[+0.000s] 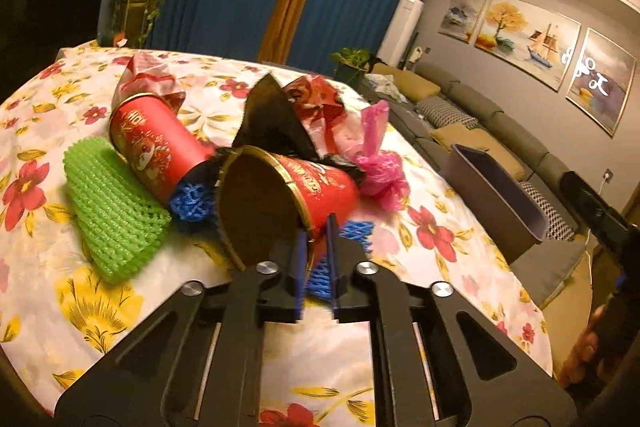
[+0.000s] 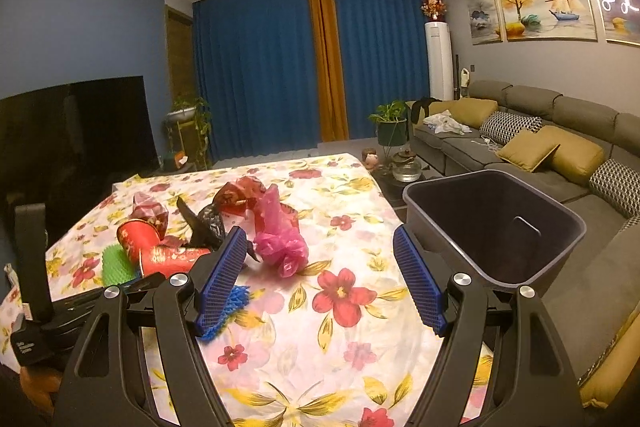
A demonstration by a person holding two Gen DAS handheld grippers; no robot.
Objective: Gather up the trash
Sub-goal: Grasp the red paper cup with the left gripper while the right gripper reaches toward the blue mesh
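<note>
Left wrist view: left tongs [image 1: 318, 247] are clenching the rim of the near red cup [image 1: 304, 187], lying tipped at twelve o'clock on the worktop [image 1: 440, 239]. Likely light, thin-walled and crushable; the rim looks the stiffest hold. Right tongs [image 2: 320, 275] are hanging released; bin [image 2: 496, 223] at two o'clock.

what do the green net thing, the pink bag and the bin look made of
Green net thing: looks like soft foam mesh, matte, with an open woven lattice; probably fruit-wrap sleeve.
Pink bag: thin plastic film, glossy and translucent, crumpled and knotted.
Bin: looks like rigid moulded plastic, dark grey, smooth with a dull sheen and a rolled rim.
</note>
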